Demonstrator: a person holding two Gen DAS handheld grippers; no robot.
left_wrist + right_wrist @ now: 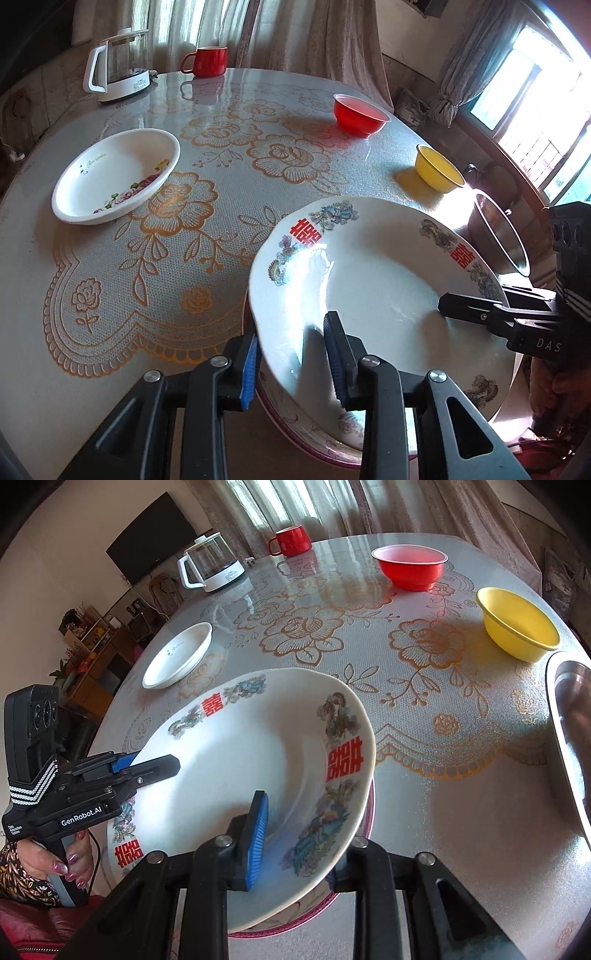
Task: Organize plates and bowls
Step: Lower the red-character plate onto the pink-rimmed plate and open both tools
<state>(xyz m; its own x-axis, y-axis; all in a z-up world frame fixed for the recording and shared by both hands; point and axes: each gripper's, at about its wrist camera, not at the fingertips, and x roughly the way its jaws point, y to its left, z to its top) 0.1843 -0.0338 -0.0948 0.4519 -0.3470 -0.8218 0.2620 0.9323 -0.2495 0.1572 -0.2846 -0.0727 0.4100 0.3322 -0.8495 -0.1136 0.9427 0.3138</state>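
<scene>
Three plates: one with red characters (376, 280), one pink-rimmed plate (347, 890) beneath it, and one white floral plate (116, 177). Three bowls: red (360, 114), yellow (439, 168), steel (498, 236). One red mug (207, 61). One glass kettle (118, 66). Two grippers (291, 365) (299, 842).

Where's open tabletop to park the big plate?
Widest bare patch: the lace cloth centre, bordered by white dish, red bowl, yellow bowl and the held plate. A smaller gap lies between kettle and white dish. Crowded: near edge, with both grippers, the pink-rimmed plate underneath, and steel basin.
</scene>
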